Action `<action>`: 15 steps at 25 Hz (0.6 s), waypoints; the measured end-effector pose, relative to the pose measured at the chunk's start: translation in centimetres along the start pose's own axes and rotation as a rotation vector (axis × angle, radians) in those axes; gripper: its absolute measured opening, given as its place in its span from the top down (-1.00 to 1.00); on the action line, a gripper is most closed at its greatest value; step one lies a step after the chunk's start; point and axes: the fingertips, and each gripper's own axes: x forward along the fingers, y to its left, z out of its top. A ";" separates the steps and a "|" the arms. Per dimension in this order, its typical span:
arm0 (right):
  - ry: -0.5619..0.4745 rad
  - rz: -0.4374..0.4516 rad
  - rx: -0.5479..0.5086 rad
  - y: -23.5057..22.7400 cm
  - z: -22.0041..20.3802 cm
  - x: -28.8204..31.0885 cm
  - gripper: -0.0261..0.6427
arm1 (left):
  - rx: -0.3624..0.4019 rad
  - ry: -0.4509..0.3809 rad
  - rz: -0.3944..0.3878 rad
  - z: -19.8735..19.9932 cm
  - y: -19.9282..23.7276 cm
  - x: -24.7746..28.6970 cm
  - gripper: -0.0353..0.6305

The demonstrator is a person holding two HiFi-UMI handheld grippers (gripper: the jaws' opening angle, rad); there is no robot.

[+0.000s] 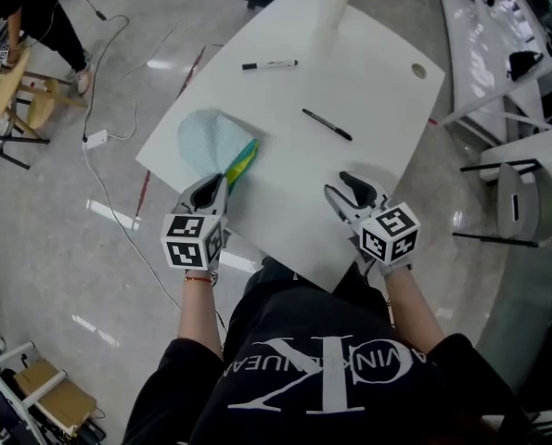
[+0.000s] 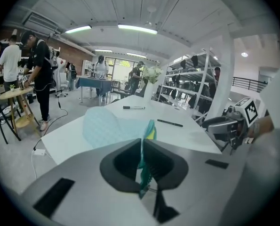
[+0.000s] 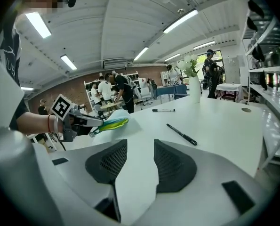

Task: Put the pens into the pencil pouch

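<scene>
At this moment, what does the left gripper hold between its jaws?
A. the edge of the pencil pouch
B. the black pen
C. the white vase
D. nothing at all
A: in its own view the left gripper has its jaws closed on the green edge of the pencil pouch, while the black pen and the white marker lie untouched on the table.

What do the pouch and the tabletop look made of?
The pencil pouch: probably soft fabric or mesh, matt; it bends limply where the left gripper pinches its green-yellow edge. The table: smooth, hard white top, perhaps laminate; faint sheen.
</scene>
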 end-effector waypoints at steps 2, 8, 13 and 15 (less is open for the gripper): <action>0.015 -0.008 -0.007 -1.1 0.1 0.4 0.36 | -0.008 0.000 0.004 -0.2 0.1 -0.1 0.84; 0.056 -0.004 -0.045 -4.6 0.4 1.9 0.36 | -0.058 -0.006 0.068 -0.6 0.3 -0.3 0.84; 0.124 -0.026 -0.130 -8.5 0.5 3.5 0.36 | -0.110 -0.017 0.130 -0.6 -0.3 0.1 0.84; 0.148 -0.037 -0.145 -10.2 0.5 4.3 0.38 | -0.114 -0.018 0.154 -0.6 -0.5 0.2 0.84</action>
